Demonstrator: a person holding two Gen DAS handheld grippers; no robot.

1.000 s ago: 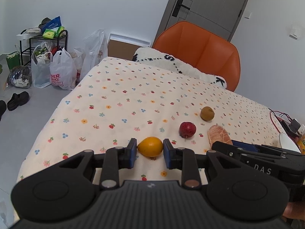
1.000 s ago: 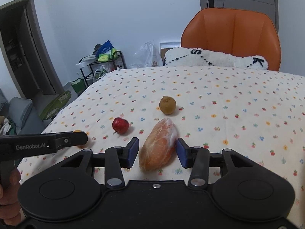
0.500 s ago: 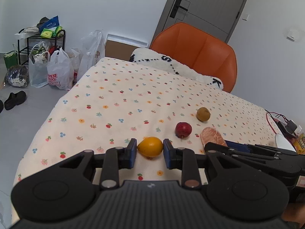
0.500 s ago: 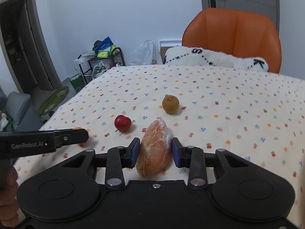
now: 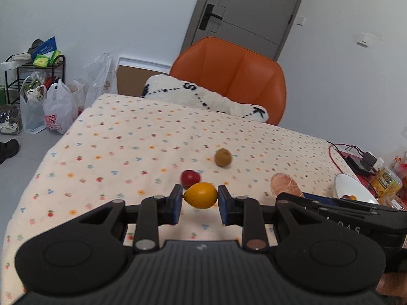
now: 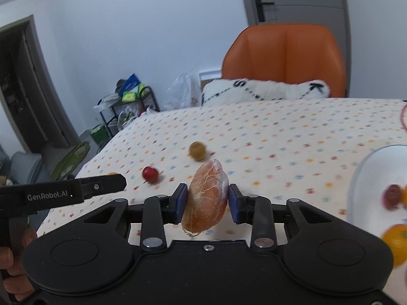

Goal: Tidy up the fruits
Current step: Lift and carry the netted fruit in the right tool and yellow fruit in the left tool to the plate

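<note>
Left gripper (image 5: 200, 198): clamps yellow fruit (image 5: 201, 195). Right gripper (image 6: 207, 203): clamps orange-brown wrapped fruit (image 6: 206, 198); white plate (image 6: 366, 178) at 3 o'clock.

Orange chair (image 5: 236, 76), white cushion (image 5: 203, 99), grey door (image 5: 251, 12).

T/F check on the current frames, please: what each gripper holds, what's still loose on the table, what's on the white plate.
1. The left gripper is shut on a yellow fruit. True.
2. The right gripper is open and holds nothing. False: it is shut on a wrapped orange-brown fruit.
3. A red fruit and a brown round fruit lie loose on the table. True.
4. The white plate holds nothing. False: blurred fruit already lies on it.
5. The chair behind the table is blue. False: the chair is orange.
</note>
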